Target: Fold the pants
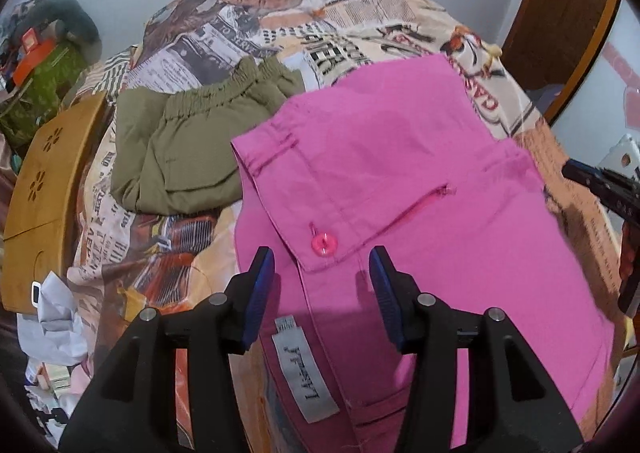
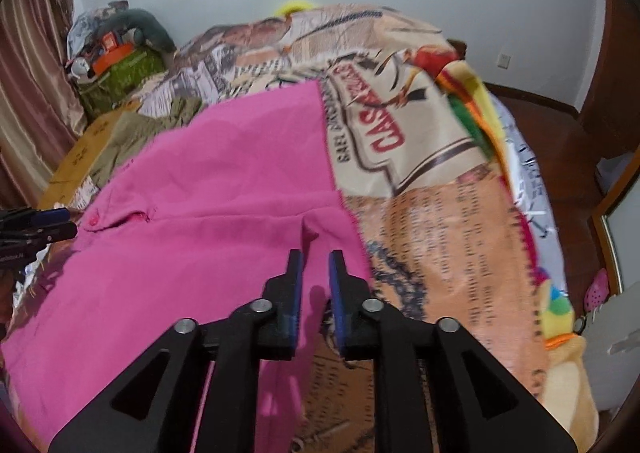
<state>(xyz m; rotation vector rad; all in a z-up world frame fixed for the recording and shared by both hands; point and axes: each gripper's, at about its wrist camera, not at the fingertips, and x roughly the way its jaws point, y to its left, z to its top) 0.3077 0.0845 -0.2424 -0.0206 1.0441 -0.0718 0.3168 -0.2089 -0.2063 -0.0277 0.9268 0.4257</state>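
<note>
Two black hand-held grippers with blue finger pads.

The left gripper (image 1: pixel 322 277) has matte black plastic arms with triangular cut-outs, four round silver pivot pins across its linkage, and ribbed blue pads (image 1: pixel 260 293) lining the inner faces of its angular black fingers. The right gripper (image 2: pixel 316 277) is built the same way: black arms with triangular openings, four silver pins, and blue pads (image 2: pixel 335 305) on the inner finger faces. At the left edge of the right wrist view, the other gripper's black and blue tips show faint white lettering, too blurred to read.
</note>
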